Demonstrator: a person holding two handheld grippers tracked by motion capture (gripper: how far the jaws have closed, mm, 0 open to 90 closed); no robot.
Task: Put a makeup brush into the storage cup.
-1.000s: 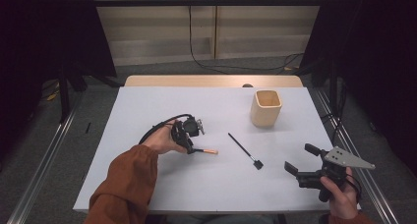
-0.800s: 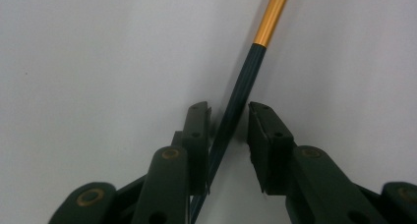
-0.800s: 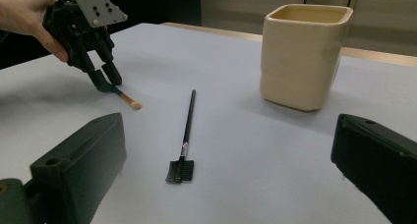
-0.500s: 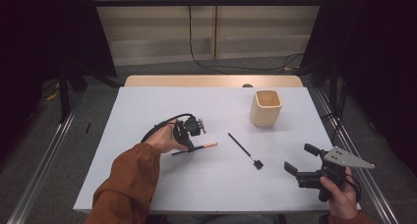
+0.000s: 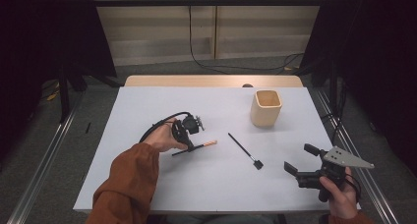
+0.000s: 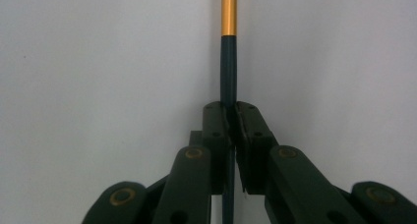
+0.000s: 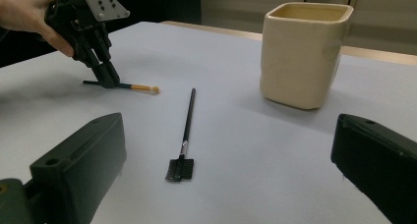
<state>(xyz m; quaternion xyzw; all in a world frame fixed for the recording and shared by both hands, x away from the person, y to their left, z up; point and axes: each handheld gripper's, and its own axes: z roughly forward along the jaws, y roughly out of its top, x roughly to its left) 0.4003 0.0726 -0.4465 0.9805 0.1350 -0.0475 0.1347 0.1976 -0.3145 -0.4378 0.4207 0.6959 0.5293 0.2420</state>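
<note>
My left gripper (image 5: 190, 144) points down at the white table and is shut on a thin dark-handled brush with an orange end (image 5: 209, 144). In the left gripper view the jaws (image 6: 231, 130) pinch the dark handle (image 6: 229, 67), and the orange part runs on ahead. The right gripper view shows that gripper (image 7: 105, 76) and the brush (image 7: 140, 88) low on the table. My right gripper (image 5: 301, 158) hovers at the near right, open with nothing between its jaws (image 7: 231, 135). A black comb-tipped brush (image 5: 244, 150) (image 7: 186, 130) lies between the two grippers.
A cream square cup (image 5: 266, 107) (image 7: 305, 52) stands upright at the back right of the table (image 5: 147, 101). A black cable loops from the left gripper (image 5: 157, 126). Dark curtains and a metal rail flank the table.
The left jaws have closed on the orange-ended brush, and the brush has swung slightly, its dark end now showing at the lower left. The right gripper has kept still.
</note>
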